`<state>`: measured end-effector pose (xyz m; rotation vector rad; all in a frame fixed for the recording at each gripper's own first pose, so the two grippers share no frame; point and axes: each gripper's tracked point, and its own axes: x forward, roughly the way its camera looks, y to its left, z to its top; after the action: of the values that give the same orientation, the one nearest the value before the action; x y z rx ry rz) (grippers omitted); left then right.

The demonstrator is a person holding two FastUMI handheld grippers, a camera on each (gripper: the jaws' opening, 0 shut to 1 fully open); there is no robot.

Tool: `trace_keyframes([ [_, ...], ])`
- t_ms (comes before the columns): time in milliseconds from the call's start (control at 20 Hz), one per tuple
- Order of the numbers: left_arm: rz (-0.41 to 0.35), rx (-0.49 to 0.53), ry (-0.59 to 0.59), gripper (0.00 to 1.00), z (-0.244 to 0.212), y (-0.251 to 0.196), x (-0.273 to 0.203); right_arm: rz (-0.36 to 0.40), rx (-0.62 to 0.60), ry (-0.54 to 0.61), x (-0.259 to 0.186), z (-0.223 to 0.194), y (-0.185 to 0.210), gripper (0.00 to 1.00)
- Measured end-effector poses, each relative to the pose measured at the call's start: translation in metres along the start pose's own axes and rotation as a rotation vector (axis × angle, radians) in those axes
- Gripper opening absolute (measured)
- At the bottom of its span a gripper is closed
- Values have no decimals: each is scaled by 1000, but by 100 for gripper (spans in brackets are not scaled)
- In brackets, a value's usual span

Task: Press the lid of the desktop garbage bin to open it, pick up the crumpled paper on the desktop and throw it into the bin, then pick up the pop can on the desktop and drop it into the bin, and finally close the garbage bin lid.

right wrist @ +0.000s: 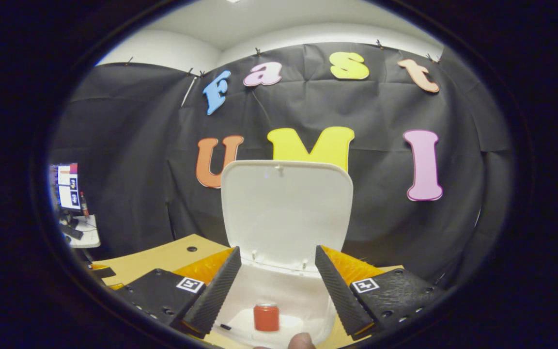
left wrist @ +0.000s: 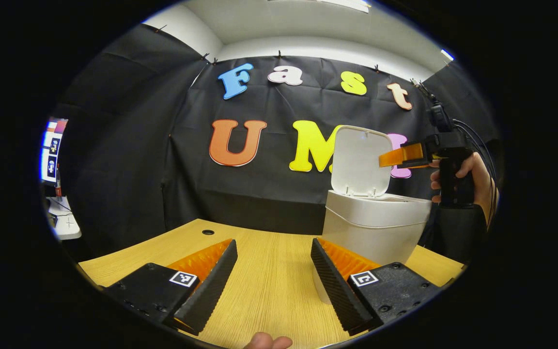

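The white garbage bin (left wrist: 376, 228) stands on the right part of the wooden table (left wrist: 269, 295), its lid (left wrist: 361, 160) raised upright. My left gripper (left wrist: 273, 242) hovers open over the table, left of the bin, with nothing between its fingers. A hand holds my right gripper (left wrist: 388, 160) above the bin's opening. In the right gripper view, my right gripper (right wrist: 277, 249) is open over the bin (right wrist: 308, 300), in front of the raised lid (right wrist: 286, 208). A red pop can (right wrist: 266, 316) sits upright inside the bin, below the fingers and apart from them.
A small round hole (left wrist: 208, 232) marks the table's far left part. A side desk with a lit monitor (left wrist: 52, 150) stands beyond the table's left edge. The hand (left wrist: 472, 177) with trailing cables is right of the bin. A fingertip (left wrist: 267, 341) shows at the bottom edge.
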<state>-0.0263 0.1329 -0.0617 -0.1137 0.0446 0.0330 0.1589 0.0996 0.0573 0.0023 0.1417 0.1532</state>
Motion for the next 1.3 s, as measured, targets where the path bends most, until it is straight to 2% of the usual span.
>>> trace_keyframes([
  [100, 1, 9, -14, 99, 4, 1, 3, 7, 9, -20, -6, 7, 3, 97],
  [150, 5, 18, -14, 99, 6, 2, 4, 9, 7, -36, -11, 13, 5, 94],
  [250, 11, 29, -8, 98, 5, 3, 5, -10, -12, -84, -18, 28, 6, 92],
  [500, 4, -2, -21, 99, 15, -4, 2, -75, -53, -181, -18, 62, 7, 96],
  [550, 4, -4, -27, 99, 18, -4, 2, -87, -51, -202, -18, 68, 5, 94],
  [700, 9, 7, -35, 98, 24, 1, 5, -100, -36, -244, -10, 84, 6, 94],
  [800, 8, 5, -38, 99, 28, 2, 6, -111, -5, -268, -1, 98, 4, 96],
  [1000, 13, 22, -55, 99, 39, 7, 9, -139, 87, -324, 18, 119, -6, 94],
  [1200, 2, 6, -46, 99, 38, 6, 16, -156, 84, -313, 35, 124, -12, 96],
  [1300, 0, 5, -45, 99, 38, 8, 20, -156, 67, -311, 41, 125, -11, 93],
])
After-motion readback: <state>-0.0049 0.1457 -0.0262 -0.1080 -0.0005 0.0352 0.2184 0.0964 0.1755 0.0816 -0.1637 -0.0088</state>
